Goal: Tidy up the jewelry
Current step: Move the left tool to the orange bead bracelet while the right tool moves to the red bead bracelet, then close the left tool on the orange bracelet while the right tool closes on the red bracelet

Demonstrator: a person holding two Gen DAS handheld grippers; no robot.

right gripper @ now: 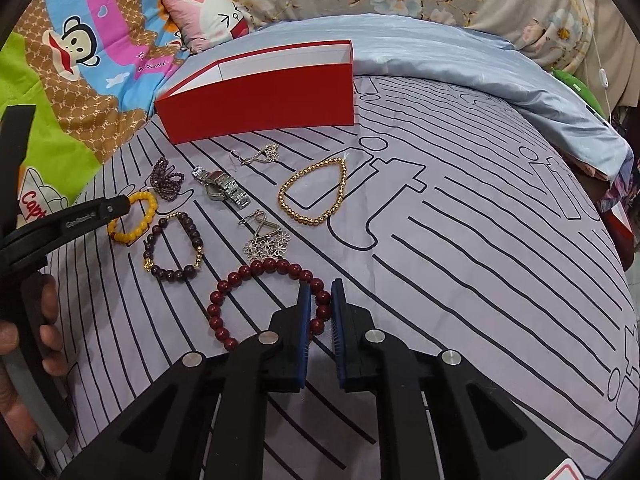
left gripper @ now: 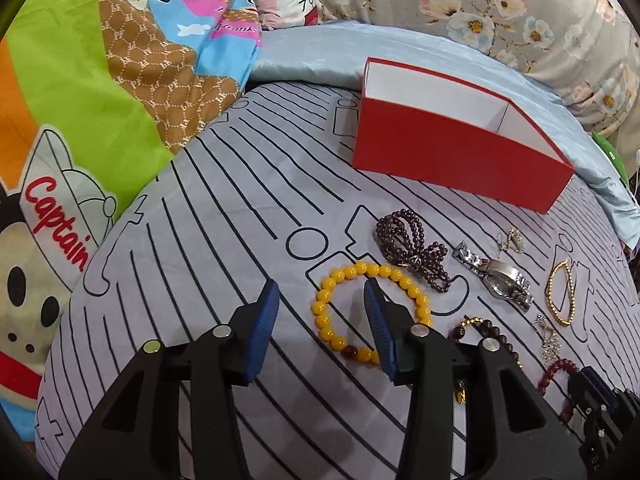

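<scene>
My left gripper (left gripper: 322,292) is open, low over the bed. Its right finger sits inside the ring of the yellow bead bracelet (left gripper: 336,276), its left finger outside. My right gripper (right gripper: 320,292) is nearly shut around the beads of the dark red bead bracelet (right gripper: 240,280), which lies on the sheet. An open red box (left gripper: 452,156) with a white inside stands behind the jewelry and also shows in the right wrist view (right gripper: 260,104). The left gripper shows at the left of the right wrist view (right gripper: 120,206), over the yellow bracelet (right gripper: 140,216).
On the striped sheet (right gripper: 480,240) lie a purple bead strand (right gripper: 166,180), a silver watch (right gripper: 224,190), a gold bead bracelet (right gripper: 316,190), a dark bead bracelet (right gripper: 176,246) and two silver flower earrings (right gripper: 266,242). Pillows and quilts lie behind the box.
</scene>
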